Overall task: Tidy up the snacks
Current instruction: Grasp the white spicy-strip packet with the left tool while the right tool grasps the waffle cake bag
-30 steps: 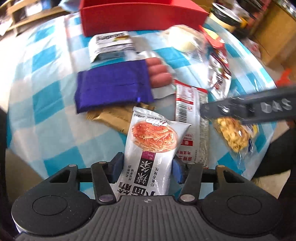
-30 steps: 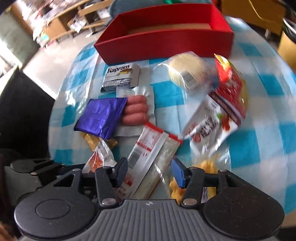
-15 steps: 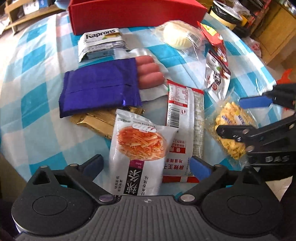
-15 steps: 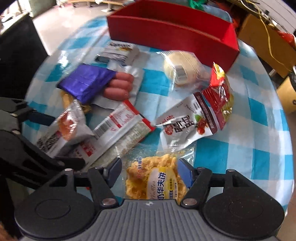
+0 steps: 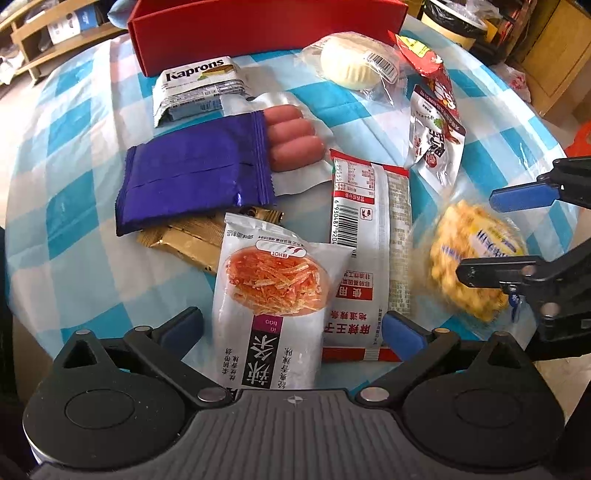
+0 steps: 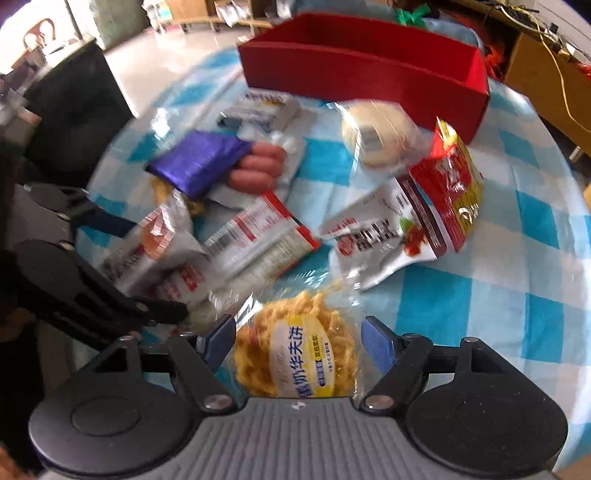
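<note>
Snack packets crowded over the tablecloth's middle, red box blocking the far edge; bare cloth along the left and right edges.

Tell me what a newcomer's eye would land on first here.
The red box at the far edge of the blue-checked table stands out first. In front of it lies a scatter of snacks, the purple packet partly covering the sausages. Nearest, each gripper straddles a packet without touching: the left gripper around the white pouch, the right gripper, fingers opening, around the yellow crisps.
</note>
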Demonstrator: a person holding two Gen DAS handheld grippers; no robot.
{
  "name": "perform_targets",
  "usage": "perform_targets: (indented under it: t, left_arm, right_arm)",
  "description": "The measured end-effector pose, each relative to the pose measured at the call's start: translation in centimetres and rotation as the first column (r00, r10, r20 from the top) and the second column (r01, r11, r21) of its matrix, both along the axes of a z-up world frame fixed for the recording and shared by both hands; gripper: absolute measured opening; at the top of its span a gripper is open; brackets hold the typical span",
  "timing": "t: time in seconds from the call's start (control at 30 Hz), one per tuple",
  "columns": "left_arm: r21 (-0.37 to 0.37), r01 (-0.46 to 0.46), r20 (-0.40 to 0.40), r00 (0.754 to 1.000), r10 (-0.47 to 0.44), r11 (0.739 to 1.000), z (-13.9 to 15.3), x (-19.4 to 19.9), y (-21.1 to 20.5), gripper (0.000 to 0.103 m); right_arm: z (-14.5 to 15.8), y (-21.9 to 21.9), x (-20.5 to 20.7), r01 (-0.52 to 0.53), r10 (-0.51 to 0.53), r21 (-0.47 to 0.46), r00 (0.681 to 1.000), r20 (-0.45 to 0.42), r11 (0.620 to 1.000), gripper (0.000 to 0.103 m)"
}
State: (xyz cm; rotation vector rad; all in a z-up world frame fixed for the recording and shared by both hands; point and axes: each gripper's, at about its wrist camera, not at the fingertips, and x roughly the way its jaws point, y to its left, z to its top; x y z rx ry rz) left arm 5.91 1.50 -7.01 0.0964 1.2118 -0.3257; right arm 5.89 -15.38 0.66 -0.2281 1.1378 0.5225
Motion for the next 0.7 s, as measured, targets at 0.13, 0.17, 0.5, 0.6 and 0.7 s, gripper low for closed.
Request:
perform_targets:
  t: [0.13, 0.17, 0.5, 0.6, 0.7]
  left_arm:
    - [-0.005, 0.005, 0.005, 1.000, -0.005, 1.000, 0.0, -0.3, 0.2, 0.103]
    - [-0.006, 0.003, 0.004, 1.000, -0.003, 1.000, 0.0, -0.3, 0.2, 0.103]
    - [0.006, -0.062, -0.014, 0.998, 0.062, 0.998, -0.2, 0.1, -0.7, 0.103]
    - [0.008, -0.077, -0.031, 0.997, 0.078, 0.997, -0.1, 0.6, -0.7, 0.103]
    - [0.008, -0.059, -0.030, 0.998, 0.060, 0.998, 0.1, 0.4, -0.4, 0.100]
  right_arm:
    - [-0.8, 1.2, -0.5, -0.095, 0.096, -0.066, 0.995, 0.013, 0.993, 0.073]
    - [-1.2, 1.4, -0.4, -0.110, 0.110, -0.077, 0.994, 0.002, 0.991, 0.073]
    - [-4.2, 2.8, -1.4, -0.248, 0.246, -0.133, 0.969, -0.030, 0.960, 0.100]
    - [-4.5, 3.4, -1.9, -0.248, 0.250, -0.213, 0.968, -0.019, 0.945, 0.100]
    - [-3.8, 2.9, -2.0, -0.213, 0.217, -0.204, 0.976, -0.005, 0.955, 0.085]
